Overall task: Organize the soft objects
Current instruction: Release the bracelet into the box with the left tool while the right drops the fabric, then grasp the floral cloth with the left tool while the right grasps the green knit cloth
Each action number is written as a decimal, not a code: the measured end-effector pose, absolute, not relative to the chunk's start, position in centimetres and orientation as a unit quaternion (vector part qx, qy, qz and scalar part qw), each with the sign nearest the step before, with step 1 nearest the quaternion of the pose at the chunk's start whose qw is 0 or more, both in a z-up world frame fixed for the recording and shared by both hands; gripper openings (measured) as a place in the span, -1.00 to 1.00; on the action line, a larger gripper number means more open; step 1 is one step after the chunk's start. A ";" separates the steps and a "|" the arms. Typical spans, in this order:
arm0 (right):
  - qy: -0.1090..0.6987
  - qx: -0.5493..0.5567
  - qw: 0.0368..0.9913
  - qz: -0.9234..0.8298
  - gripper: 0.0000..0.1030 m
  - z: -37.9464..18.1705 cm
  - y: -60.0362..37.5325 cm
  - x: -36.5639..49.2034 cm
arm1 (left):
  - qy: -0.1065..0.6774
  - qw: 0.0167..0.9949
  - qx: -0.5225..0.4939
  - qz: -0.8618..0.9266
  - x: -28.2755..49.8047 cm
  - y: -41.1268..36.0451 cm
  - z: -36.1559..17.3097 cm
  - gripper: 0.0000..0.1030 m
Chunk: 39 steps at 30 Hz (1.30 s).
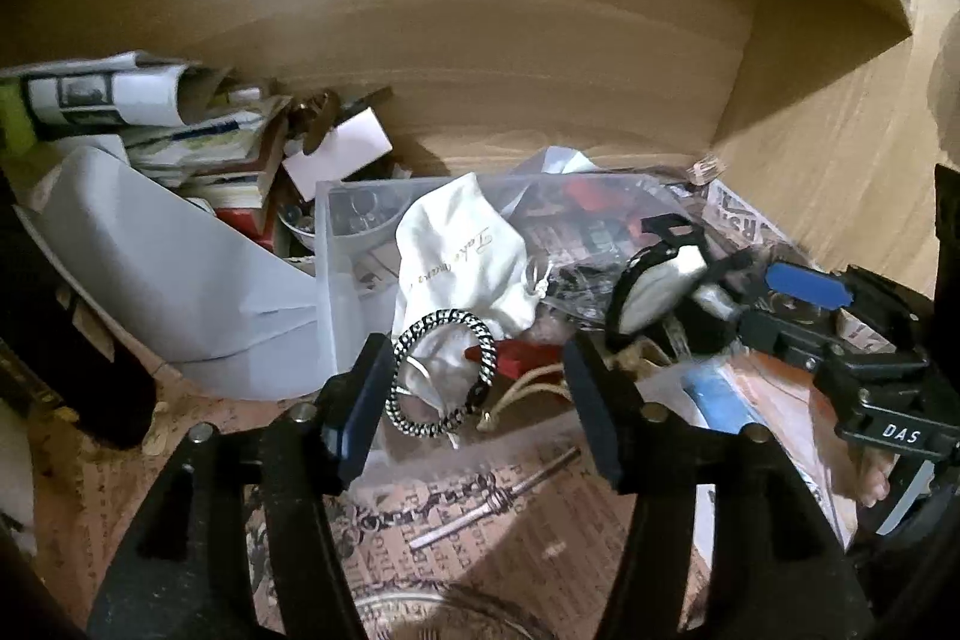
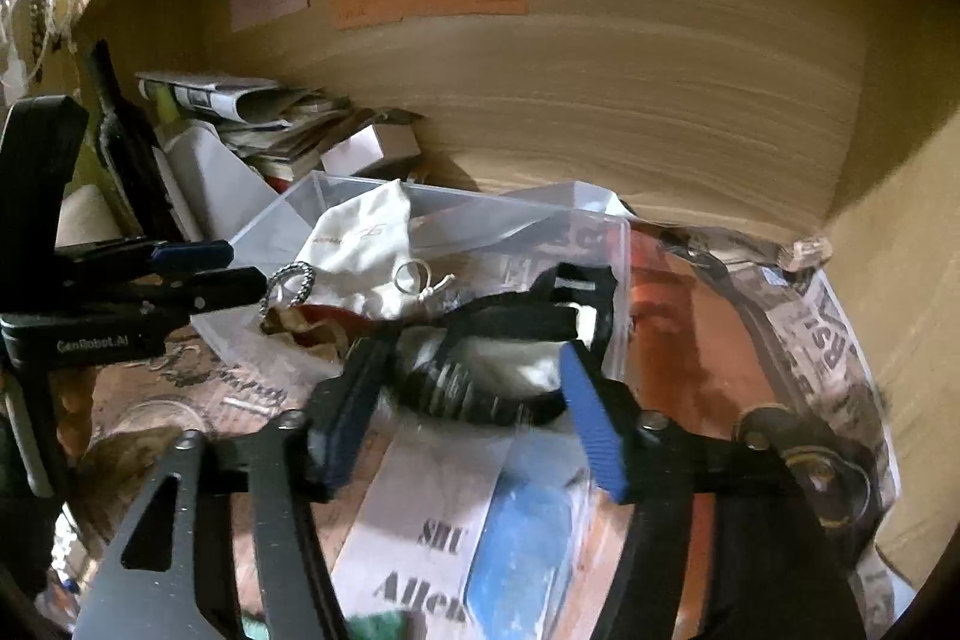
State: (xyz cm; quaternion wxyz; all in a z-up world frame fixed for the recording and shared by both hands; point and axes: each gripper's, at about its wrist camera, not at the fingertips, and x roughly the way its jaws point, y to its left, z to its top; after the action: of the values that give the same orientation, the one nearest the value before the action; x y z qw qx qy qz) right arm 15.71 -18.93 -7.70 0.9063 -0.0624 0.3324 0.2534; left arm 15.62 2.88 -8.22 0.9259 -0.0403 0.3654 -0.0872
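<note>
We find both grippers working at a clear plastic bin on a paper-lined shelf inside a wooden cubby. The right gripper has its jaws set moderately wide with a black-and-white soft item, apparently padded and strapped, lying between the blue pads. The view is blurred, so we cannot tell whether the pads press on it or merely flank it. In the left wrist view the same item sits at the bin's near right corner, just ahead of the right gripper's fingertips.

The left gripper stands with jaws wide and holds nothing. Between its fingers, slightly beyond them, lies a black-and-white braided band, resting against a white drawstring pouch that slumps in the bin.

We judge the step in hand to be placing or seizing the padded item at the bin, with the task only partly done, since pouch and band remain loosely heaped. The next move calls for confirming the right-hand grip or release, then advancing the left gripper over the band. We advise a shallow closure, as the band may slip and drag the pouch with it.
</note>
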 end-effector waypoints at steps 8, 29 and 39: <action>0.307 -0.059 0.913 0.263 0.44 -6.0 -20.4 11.7 | 0.327 0.941 -0.035 -0.081 11.8 2.3 -5.7 0.30; 0.404 -0.044 0.864 0.297 0.21 -14.1 -20.3 5.8 | 0.395 0.910 -0.035 -0.121 3.7 -1.1 -12.1 0.75; 0.390 -0.049 0.881 0.264 -0.33 -14.6 -22.0 5.8 | 0.437 0.887 -0.045 -0.143 3.0 -2.8 -15.4 0.75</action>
State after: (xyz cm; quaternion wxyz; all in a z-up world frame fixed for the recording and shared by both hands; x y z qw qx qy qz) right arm 5.82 -21.97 -14.59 0.8809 -0.0494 0.3898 0.2639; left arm 2.95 -2.76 -15.41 0.8872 -0.0446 0.4366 -0.1425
